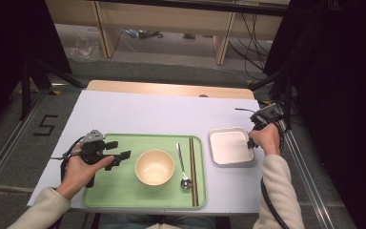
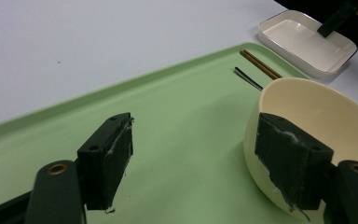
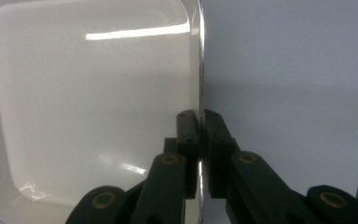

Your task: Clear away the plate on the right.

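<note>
Right hand-held gripper (image 3: pixel 199 140) clamping down on the rim of the white rectangular dish (image 3: pixel 93 102), one pad inside the dish wall and one outside, rim pinched tight between them. No gap showing around that edge in the right gripper view. Sitting on the white surface (image 1: pixel 138 114), that dish (image 1: pixel 229 147), just to the right of the green tray (image 1: pixel 124 191) and not touching it, with the right hand-held gripper (image 1: pixel 250 141) biting onto its right-hand edge and the person's hand wrapped around the gripper body. Also showing far off in the left gripper view, the dish (image 2: pixel 303 44) with a black jaw dipping into its far corner.

Left hand-held gripper (image 1: pixel 120 156) hovering over the left part of the tray with jaws spread wide, holding nothing. Pointing toward the cream bowl (image 1: pixel 154 166) from the left. In the left gripper view, gripper (image 2: pixel 205 158) gaping open over bare green tray (image 2: pixel 182 116), with the bowl (image 2: pixel 317 116) sitting right behind the right-side pad; hard to tell whether actually touching it or just in front.

Resting on the tray to the right of the bowl: a metal spoon (image 1: pixel 183 167) with its scoop end toward the person, and a pair of brown chopsticks (image 1: pixel 193 171) lying parallel just beside it, running front to back.
</note>
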`<state>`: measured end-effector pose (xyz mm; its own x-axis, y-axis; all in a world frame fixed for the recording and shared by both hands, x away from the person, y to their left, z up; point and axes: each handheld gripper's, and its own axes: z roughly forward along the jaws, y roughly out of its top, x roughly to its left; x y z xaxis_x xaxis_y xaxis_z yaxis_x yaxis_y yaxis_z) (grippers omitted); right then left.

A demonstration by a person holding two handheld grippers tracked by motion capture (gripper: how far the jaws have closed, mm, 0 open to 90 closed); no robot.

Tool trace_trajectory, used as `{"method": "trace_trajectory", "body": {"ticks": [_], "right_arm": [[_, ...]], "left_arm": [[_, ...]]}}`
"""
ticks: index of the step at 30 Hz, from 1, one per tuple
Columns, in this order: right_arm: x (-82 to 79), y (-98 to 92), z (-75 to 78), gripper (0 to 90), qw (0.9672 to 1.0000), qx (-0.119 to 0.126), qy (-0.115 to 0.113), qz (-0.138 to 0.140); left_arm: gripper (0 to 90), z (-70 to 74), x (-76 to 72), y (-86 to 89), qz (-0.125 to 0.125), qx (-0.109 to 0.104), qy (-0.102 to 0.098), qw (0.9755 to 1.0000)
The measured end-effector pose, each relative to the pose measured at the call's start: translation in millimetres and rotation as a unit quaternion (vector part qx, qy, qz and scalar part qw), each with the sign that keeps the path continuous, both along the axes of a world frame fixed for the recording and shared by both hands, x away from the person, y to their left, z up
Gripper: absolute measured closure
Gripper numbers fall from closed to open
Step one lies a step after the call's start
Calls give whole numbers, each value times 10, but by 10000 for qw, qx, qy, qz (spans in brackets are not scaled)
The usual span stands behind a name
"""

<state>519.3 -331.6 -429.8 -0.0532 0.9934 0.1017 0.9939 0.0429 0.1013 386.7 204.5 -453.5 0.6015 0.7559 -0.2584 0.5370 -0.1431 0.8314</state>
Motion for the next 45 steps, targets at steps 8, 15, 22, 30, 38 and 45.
{"method": "trace_trajectory", "body": {"ticks": [8, 15, 22, 30, 38, 45], "right_arm": [[-56, 158, 277, 899, 9990, 107, -283, -336], [-88, 252, 454, 898, 9949, 420, -913, 95], [-129, 571, 631, 899, 9865, 900, -1320, 351], [-177, 1063, 702, 899, 9825, 1280, -1290, 413], [-237, 1450, 674, 899, 9728, 1276, -1654, 1004], [-281, 1680, 680, 898, 9761, 1134, -1626, 889]], "left_arm": [[289, 18, 12, -3, -22, -116, -10, 9999], [313, 97, 51, -39, 25, -323, 31, 9995], [338, 240, 225, -226, 95, -384, 226, 9990], [368, 369, 575, -638, 63, -410, 510, 9978], [349, 368, 747, -853, 128, -374, 911, 9951], [368, 411, 761, -933, 140, -608, 894, 9940]]}}
